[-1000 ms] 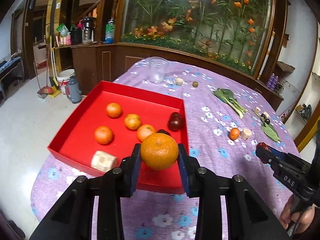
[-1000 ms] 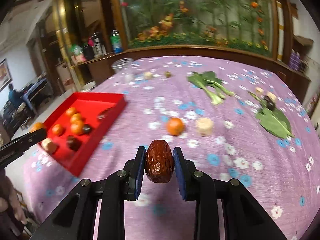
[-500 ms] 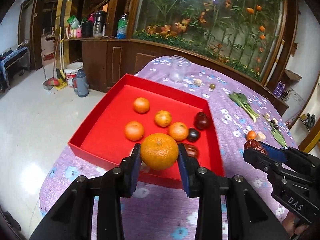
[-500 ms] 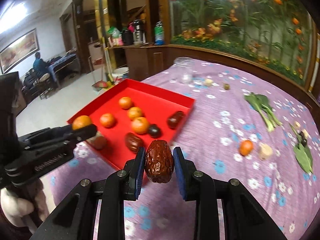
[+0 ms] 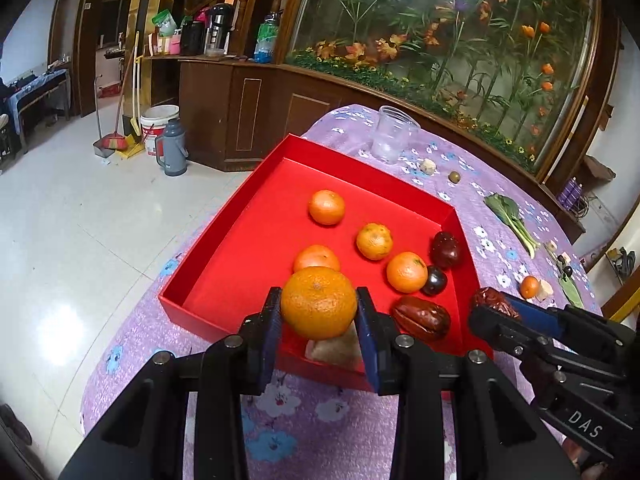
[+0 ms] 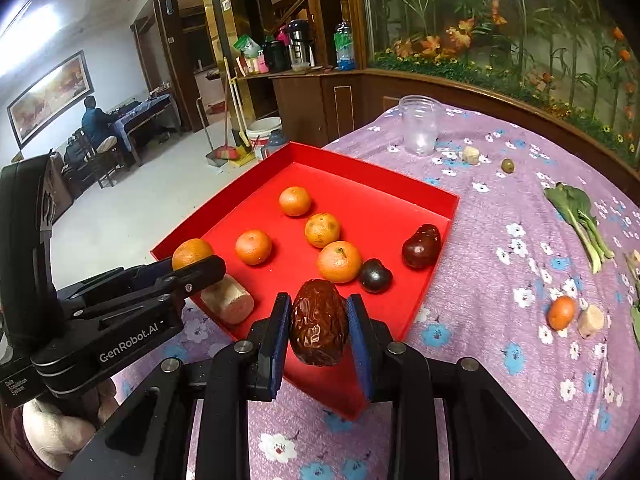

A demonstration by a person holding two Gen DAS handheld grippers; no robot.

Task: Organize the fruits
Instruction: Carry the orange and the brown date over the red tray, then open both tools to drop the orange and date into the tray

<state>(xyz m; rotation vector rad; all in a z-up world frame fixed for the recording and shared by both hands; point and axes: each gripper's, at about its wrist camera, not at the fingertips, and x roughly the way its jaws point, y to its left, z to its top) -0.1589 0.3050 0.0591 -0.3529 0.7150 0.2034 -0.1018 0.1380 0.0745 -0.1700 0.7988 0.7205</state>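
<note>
A: What is each claw carrying?

B: The left gripper has its blue pads pressed on either side of a round, dimpled orange mandarin, nearly closed around it. The right gripper is clamped the same way on a wrinkled brown dried date, pinched across its narrow middle so it hangs lengthwise between the pads.

A: And where are they?

B: Both hang over the near edge of the shallow red cardboard tray on the purple flowered tablecloth — fruit goes in there, I'd judge. Four smaller oranges, a dark plum, a glossy red jujube and another brown date lie inside already.

A: Why side by side?

B: Probably to drop both at once. The open red floor on the left suits the mandarin; the date belongs by the dark fruit on the right.

A: Anything left out?

B: A small orange sits on the cloth, well apart from the tray — beside a pale chunk.
</note>
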